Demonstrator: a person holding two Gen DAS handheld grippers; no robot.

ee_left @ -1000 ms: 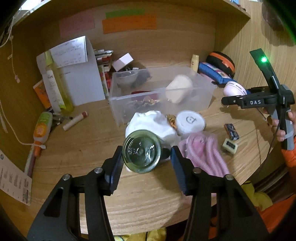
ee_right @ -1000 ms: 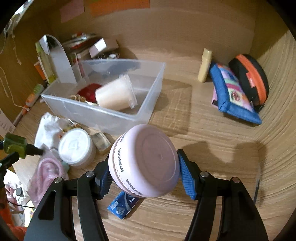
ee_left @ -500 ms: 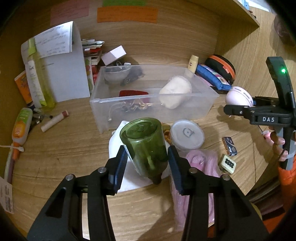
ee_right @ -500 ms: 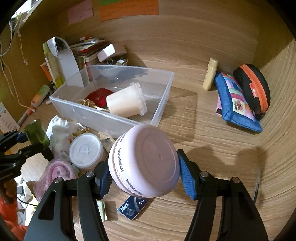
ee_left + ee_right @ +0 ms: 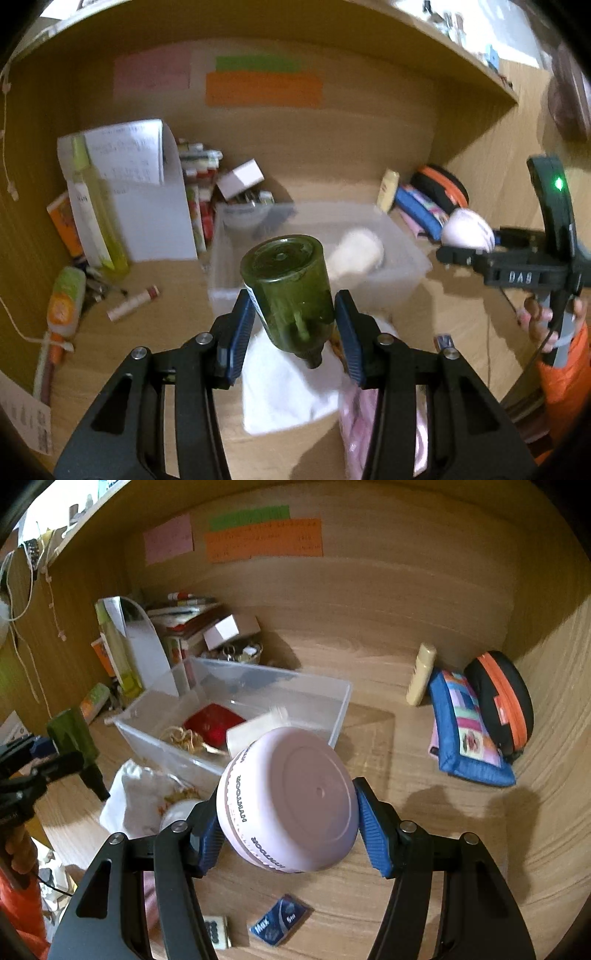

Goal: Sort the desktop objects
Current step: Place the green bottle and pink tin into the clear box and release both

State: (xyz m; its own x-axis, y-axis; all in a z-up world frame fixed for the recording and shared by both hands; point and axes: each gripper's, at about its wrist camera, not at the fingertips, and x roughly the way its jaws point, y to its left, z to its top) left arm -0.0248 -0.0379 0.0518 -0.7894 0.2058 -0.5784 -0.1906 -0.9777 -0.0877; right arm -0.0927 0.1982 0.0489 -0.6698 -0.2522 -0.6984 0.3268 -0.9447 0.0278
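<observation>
My left gripper [image 5: 293, 328] is shut on a dark green bottle [image 5: 291, 288], held upside down with its cap pointing down, in the air in front of the clear plastic bin [image 5: 413, 269]. The bottle also shows in the right wrist view [image 5: 74, 738]. My right gripper [image 5: 286, 836] is shut on a pale lilac round jar [image 5: 291, 801], held above the desk near the right front of the bin [image 5: 343, 701]. The bin holds a cream cup [image 5: 356, 254], a red item [image 5: 212, 720] and a tangle of rubber bands [image 5: 184, 736].
On the desk lie a white cloth [image 5: 284, 391], a pink knit item [image 5: 354, 432], a blue packet [image 5: 279, 919] and a small dice-like block [image 5: 218, 930]. A blue pouch [image 5: 469, 727], an orange-black case [image 5: 502, 698] and a cream tube [image 5: 421, 674] sit at the back right. Books, papers and bottles crowd the back left.
My left gripper has lifted the green bottle off the desk and tilted up toward the bin. My right gripper has risen with the lilac jar and moved nearer the bin.
</observation>
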